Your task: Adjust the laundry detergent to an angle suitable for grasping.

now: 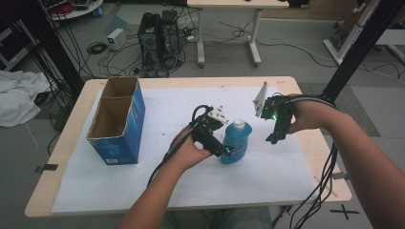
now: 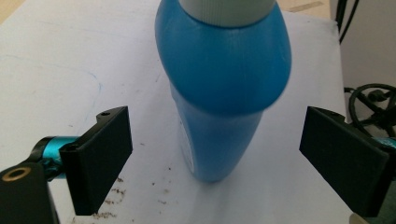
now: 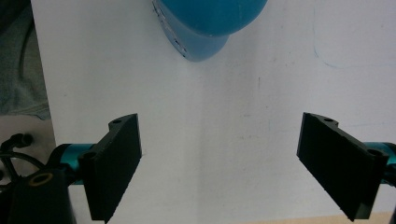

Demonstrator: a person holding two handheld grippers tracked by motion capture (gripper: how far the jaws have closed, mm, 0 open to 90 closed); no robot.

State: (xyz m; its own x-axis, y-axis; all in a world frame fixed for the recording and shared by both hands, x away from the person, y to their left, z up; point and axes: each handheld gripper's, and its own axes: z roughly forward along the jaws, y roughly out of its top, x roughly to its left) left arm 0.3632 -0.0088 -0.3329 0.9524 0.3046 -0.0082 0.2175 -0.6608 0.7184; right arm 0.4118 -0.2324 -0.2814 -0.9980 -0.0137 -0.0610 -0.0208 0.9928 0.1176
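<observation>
No readable lettering on blue bottle (image 1: 235, 143) or on blue cardboard box (image 1: 117, 121); print too small to make out. Bottle upright with pale cap, mid white-papered surface (image 1: 157, 186), well right of box. Left tongs (image 1: 220, 151) spread wide, flanking bottle's lower body, pads (image 2: 100, 156) apart from it on both sides. Right tongs (image 1: 276, 136) also wide, raised, angled down, just right of bottle, gripping nothing. Left hand (image 1: 188, 151) low beside bottle; right hand (image 1: 305, 114) held higher, wrist bent inward.

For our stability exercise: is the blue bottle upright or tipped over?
Upright: the blue bottle stands on its base on the white sheet, white cap on top.
</observation>
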